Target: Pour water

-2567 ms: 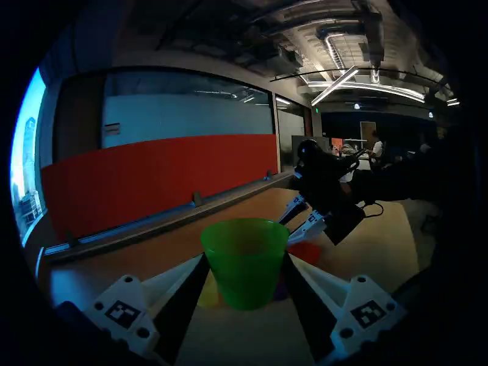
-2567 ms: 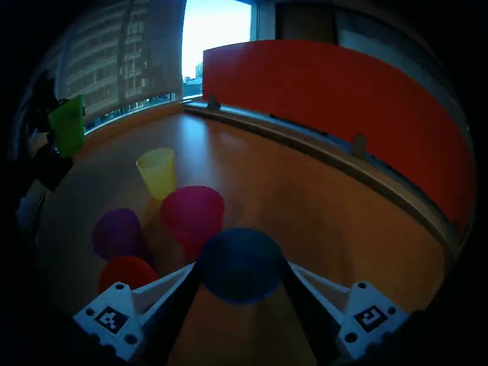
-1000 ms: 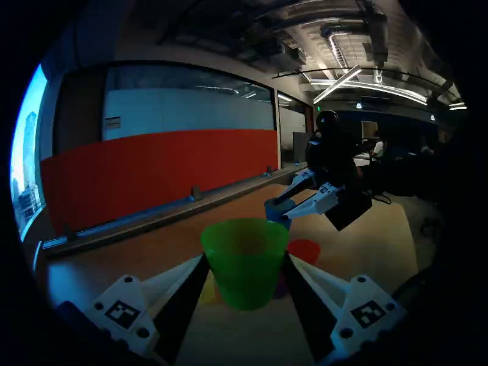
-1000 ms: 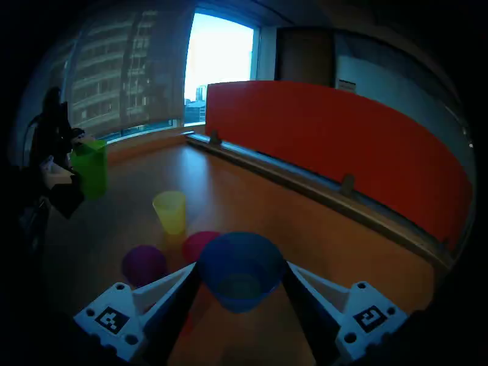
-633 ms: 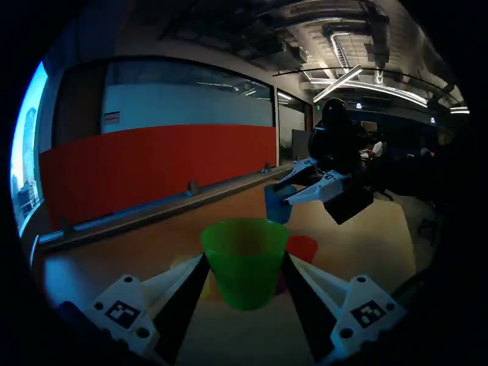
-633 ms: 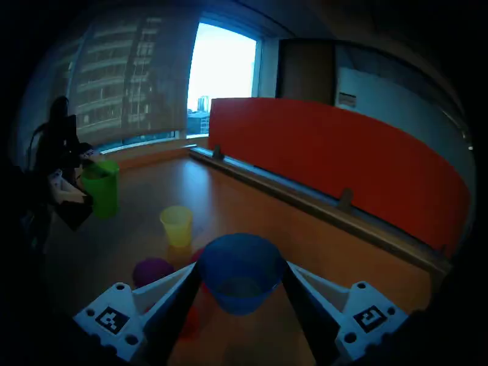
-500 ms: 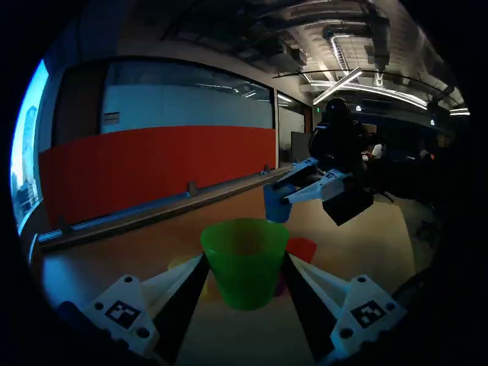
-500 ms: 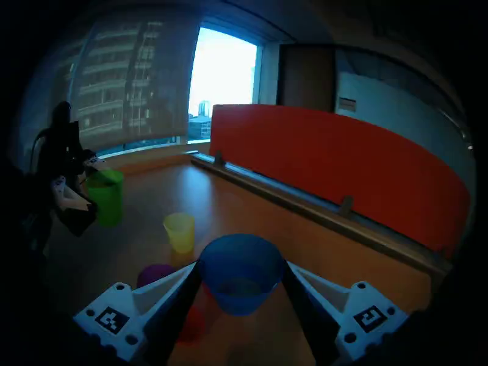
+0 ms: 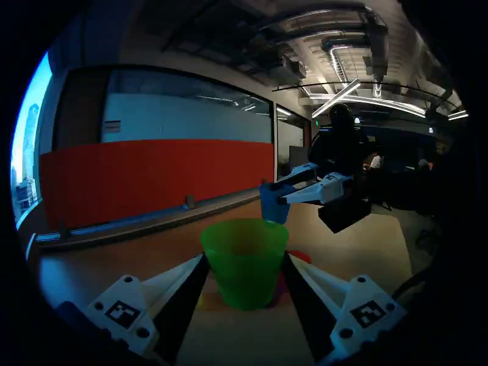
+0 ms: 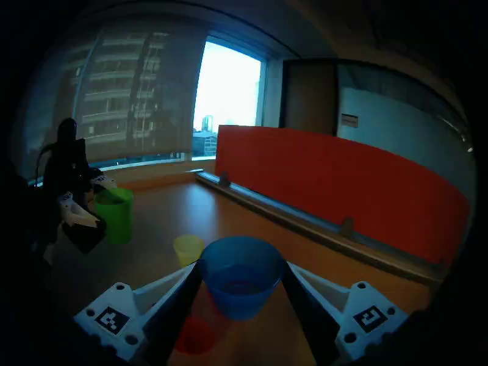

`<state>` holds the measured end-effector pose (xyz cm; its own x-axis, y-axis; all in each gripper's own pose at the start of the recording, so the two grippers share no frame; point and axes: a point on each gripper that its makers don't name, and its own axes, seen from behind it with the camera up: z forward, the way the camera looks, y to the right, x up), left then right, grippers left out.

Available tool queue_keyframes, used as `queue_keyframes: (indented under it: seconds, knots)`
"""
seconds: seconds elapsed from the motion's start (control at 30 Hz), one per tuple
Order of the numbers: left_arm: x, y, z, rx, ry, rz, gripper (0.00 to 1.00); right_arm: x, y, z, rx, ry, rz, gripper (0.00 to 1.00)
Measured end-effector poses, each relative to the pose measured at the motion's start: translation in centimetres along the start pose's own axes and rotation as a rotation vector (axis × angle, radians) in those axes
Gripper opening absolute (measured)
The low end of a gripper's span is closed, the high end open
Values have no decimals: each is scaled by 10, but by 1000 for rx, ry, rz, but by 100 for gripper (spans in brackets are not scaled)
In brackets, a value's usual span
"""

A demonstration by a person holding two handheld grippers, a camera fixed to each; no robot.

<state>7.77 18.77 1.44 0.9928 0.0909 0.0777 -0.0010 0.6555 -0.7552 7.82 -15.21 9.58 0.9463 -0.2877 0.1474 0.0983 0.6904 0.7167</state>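
Note:
In the left gripper view my left gripper point(image 9: 246, 268) is shut on a green cup point(image 9: 245, 262), upright and held above the wooden table point(image 9: 378, 244). Farther off there, the right gripper point(image 9: 287, 195) holds a blue cup point(image 9: 274, 205). In the right gripper view my right gripper point(image 10: 242, 283) is shut on that blue cup point(image 10: 241, 285), upright, with a little water showing in its bottom. The left gripper point(image 10: 91, 207) with the green cup point(image 10: 116, 215) shows at the left of that view.
A yellow cup point(image 10: 188, 249) and a red cup point(image 10: 194, 335) stand on the table point(image 10: 256, 226) below the blue cup. A red cup point(image 9: 299, 257) peeks out behind the green one. A red partition point(image 10: 341, 183) runs along the table's far side.
Both grippers have risen with their cups. The blue cup has come higher and a bit closer to the green cup. The cups on the table have dropped lower in the right gripper view.

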Motion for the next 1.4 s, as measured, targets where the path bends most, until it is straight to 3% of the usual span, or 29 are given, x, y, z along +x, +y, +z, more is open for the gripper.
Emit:
queue_keyframes:
  seconds: [0.4,1.4]
  knots:
    - [8,6,-3,1,37,14,82,25,-12,-2,17,43,-31,92]
    - [2,13,-5,-14,27,19,82,73,-48,5,79,163,-32,92]
